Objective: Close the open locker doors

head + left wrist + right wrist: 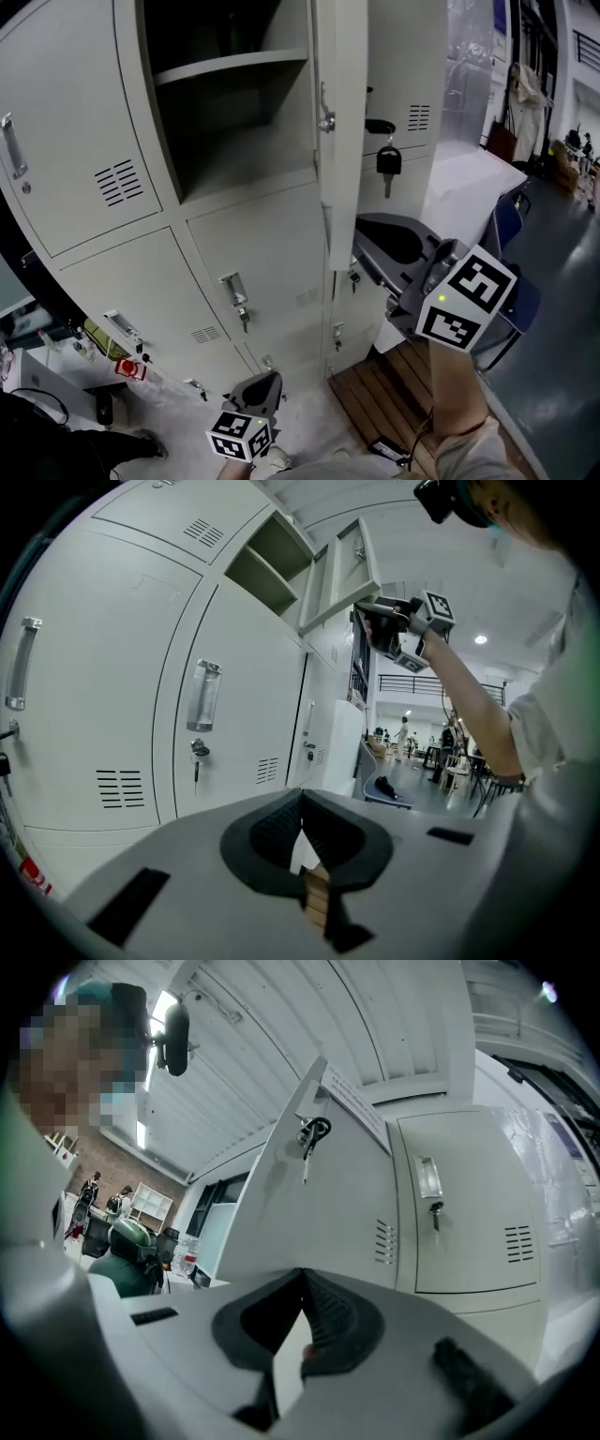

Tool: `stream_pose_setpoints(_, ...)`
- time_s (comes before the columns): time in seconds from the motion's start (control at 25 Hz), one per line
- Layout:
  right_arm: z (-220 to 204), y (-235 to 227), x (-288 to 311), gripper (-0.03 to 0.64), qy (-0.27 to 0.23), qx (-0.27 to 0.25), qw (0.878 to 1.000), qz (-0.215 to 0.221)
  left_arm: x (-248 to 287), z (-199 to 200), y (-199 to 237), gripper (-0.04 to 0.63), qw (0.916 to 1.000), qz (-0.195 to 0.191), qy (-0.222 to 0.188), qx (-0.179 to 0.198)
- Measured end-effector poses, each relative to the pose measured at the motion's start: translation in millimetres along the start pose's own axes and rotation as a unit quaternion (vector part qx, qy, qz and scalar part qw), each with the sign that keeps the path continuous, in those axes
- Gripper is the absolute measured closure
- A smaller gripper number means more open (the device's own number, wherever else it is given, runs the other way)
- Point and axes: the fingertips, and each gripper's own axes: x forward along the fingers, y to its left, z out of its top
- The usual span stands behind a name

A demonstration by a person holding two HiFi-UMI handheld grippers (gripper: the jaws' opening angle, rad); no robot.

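Jaws of both grippers are shown pressed together, empty. The right gripper [367, 234] is raised just beside the lower corner of the open door [339, 169]; the left gripper [262, 382] is held low.

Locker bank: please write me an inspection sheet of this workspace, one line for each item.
Surface: grey floor; a wooden slatted platform lies at the foot of the lockers.
Job's things: one upper locker door is open, with keys hanging from its lock. Its compartment has a shelf. The neighbouring doors are shut.
Clutter: small items on the floor at lower left, too small to tell.
Grippers: left gripper is shut, empty and held low. Right gripper is shut, empty and raised near the open door.
Cables: one thin cable at lower left.
Surroundings: blue chair; people far off.
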Motion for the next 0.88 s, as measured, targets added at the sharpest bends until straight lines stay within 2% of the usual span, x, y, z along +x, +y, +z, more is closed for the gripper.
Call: stream_pose_setpoints(0.88,-10,42,109,0.589,0.009,-0.007,0.997,0.076,-39,0,68,0.58,0.9978,0.058,-0.019,-0.024)
